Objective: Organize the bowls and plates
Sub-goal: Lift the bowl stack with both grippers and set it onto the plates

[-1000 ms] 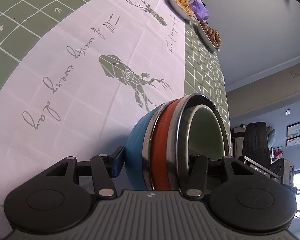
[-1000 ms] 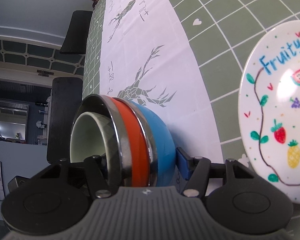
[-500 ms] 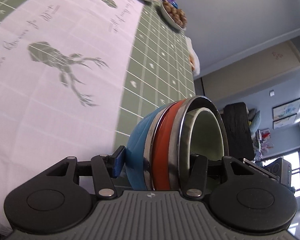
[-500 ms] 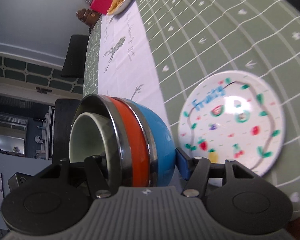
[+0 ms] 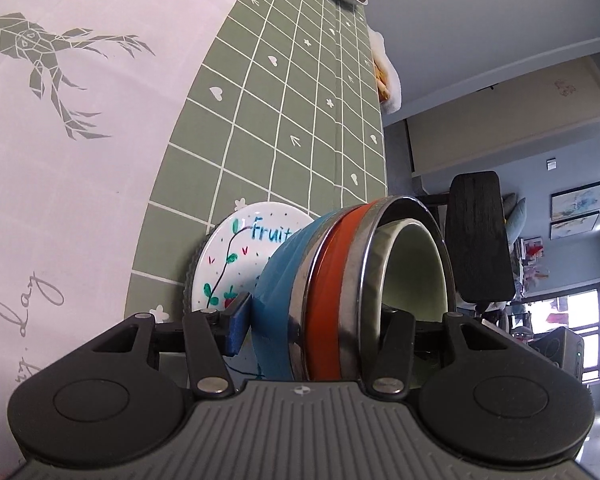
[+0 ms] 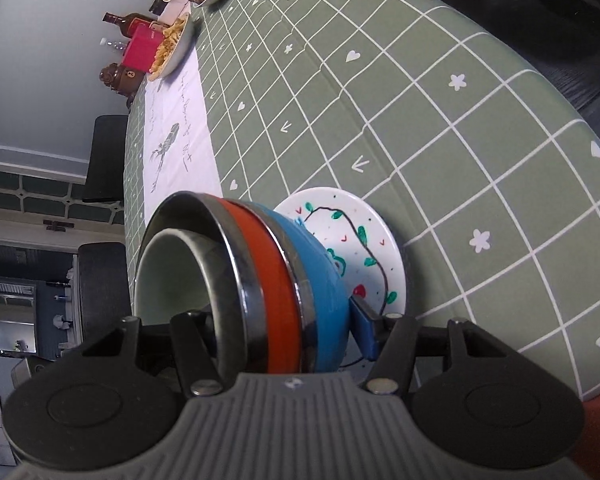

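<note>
Both hand-held grippers (image 5: 316,328) (image 6: 284,320) clamped across nested bowls (image 5: 340,292), above fruit plate (image 5: 236,256).

Each gripper (image 5: 316,332) (image 6: 284,332) has a ribbed grey body, black linkages, silver screws, blue pad

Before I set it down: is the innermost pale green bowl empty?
Seems empty: the pale green bowl, nested in the steel-rimmed orange and blue bowls, shows bare inner wall; its bottom is hidden.
</note>
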Demonstrator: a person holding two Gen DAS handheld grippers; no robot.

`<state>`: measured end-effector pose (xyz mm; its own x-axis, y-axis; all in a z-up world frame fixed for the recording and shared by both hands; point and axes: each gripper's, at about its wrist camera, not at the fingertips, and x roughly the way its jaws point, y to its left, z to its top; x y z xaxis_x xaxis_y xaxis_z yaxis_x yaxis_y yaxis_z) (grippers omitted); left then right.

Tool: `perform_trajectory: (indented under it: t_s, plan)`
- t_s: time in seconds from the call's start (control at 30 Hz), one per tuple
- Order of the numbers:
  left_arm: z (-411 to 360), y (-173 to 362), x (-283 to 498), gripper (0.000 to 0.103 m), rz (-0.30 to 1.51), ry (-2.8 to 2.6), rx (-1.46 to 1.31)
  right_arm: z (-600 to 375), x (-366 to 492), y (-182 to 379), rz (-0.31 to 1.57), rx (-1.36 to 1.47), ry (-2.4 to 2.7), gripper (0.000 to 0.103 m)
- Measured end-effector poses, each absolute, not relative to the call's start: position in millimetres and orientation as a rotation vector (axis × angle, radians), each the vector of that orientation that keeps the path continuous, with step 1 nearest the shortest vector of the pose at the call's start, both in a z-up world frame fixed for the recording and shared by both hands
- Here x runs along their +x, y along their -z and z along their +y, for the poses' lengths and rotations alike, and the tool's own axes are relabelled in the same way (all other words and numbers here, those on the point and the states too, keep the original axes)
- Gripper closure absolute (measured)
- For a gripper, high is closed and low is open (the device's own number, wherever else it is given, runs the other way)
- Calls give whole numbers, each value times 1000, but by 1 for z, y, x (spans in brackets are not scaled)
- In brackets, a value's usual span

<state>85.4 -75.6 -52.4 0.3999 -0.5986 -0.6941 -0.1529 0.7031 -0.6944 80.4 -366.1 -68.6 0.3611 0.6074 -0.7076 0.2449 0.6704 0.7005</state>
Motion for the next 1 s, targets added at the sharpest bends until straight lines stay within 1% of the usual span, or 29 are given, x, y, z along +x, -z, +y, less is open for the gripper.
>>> perform_trajectory:
  t_s: [0.13,1.0]
  plan:
    - [-76,56,88,46,1160,302,-776,-363,82,72,1218,836,-255,47]
    - [-74,64,86,45,1158,300,-798,-357,83,77,1204,806,-230,47]
